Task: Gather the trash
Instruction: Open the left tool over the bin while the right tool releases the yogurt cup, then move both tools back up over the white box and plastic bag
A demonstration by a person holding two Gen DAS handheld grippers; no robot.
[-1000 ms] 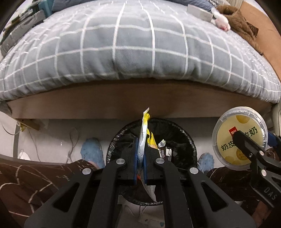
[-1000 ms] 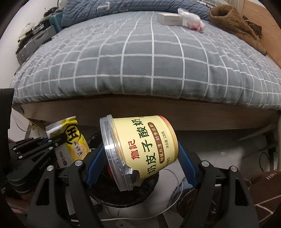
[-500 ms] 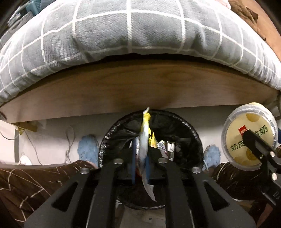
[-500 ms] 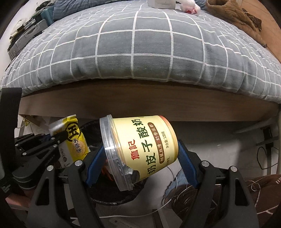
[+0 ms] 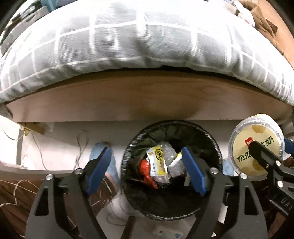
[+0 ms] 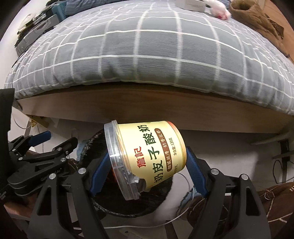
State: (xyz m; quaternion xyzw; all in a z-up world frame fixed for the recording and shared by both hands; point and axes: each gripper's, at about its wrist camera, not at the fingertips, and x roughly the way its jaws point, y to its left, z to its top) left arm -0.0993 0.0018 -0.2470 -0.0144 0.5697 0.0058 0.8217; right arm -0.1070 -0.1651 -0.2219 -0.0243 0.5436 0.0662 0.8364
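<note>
A round bin with a black liner (image 5: 211,145) stands on the floor below the bed's edge. My left gripper (image 5: 147,171) hangs over it, jaws opening, with nothing between the blue pads. A yellow and white snack wrapper (image 5: 158,161) lies inside the bin among clear plastic and red scraps. My right gripper (image 6: 145,171) is shut on a yellow yogurt cup (image 6: 152,156) with a clear lid, tilted on its side above the bin (image 6: 97,143). In the left wrist view the cup (image 5: 255,145) shows at the right, lid facing me.
A bed with a grey checked cover (image 6: 147,55) and a wooden side board (image 5: 147,99) rises behind the bin. Cables (image 5: 80,147) trail on the white floor. Brown patterned trouser legs (image 5: 14,194) sit at both lower corners. A brown garment (image 6: 257,16) lies on the bed.
My left gripper let go of the snack wrapper, which dropped into the bin, and its jaws spread wide. Both grippers sank a little toward the bin. The cup stays held.
</note>
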